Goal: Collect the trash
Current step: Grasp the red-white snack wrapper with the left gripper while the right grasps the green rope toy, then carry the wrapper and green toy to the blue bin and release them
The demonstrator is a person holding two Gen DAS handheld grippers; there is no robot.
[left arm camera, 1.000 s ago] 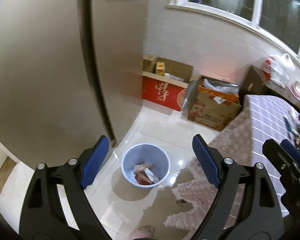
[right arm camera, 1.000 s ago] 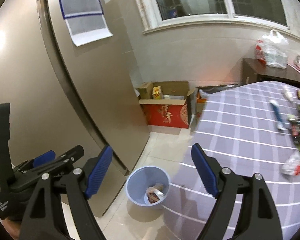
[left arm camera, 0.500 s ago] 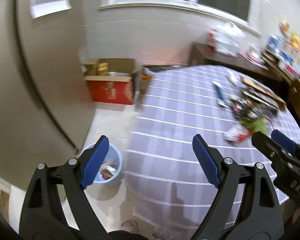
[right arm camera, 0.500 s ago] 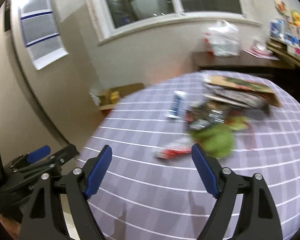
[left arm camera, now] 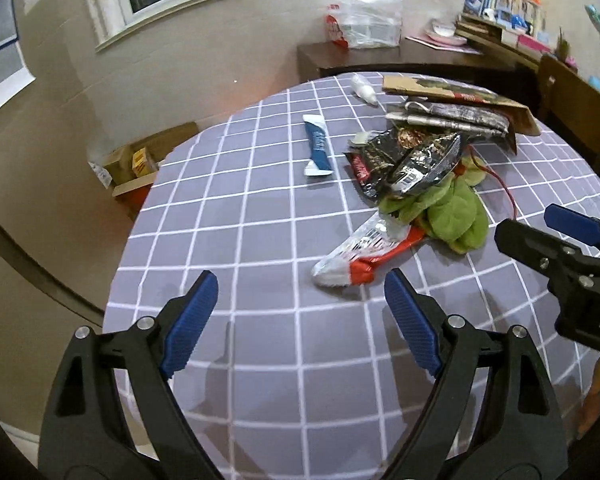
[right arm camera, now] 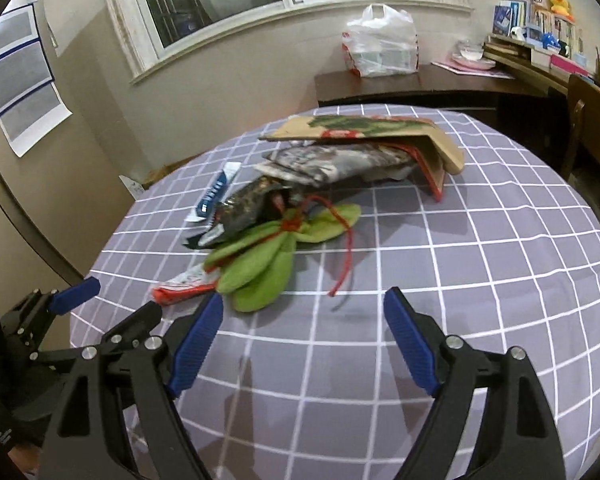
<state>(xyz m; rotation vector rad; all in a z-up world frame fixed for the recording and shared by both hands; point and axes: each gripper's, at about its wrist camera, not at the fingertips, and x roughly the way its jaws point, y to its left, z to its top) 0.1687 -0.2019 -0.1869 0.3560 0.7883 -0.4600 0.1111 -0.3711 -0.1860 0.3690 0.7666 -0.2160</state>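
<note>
left gripper [left arm camera: 296, 312]: jaws apart, empty, over the surface's [left arm camera: 228, 216] near-left edge.
blue tube [left arm camera: 318, 146]: alone, left of the pile; flat, so the jaws may skid over it.
red-and-silver wrapper [left arm camera: 360, 254]: nearest trash, just ahead of the left jaws; slick foil, could slip out.
green cloth [right arm camera: 268, 258]: touches the wrapper, red string [right arm camera: 346, 256] attached; a grab may drag both.
right gripper [right arm camera: 302, 320]: jaws apart, empty; close beside the left, so they may collide.
</note>
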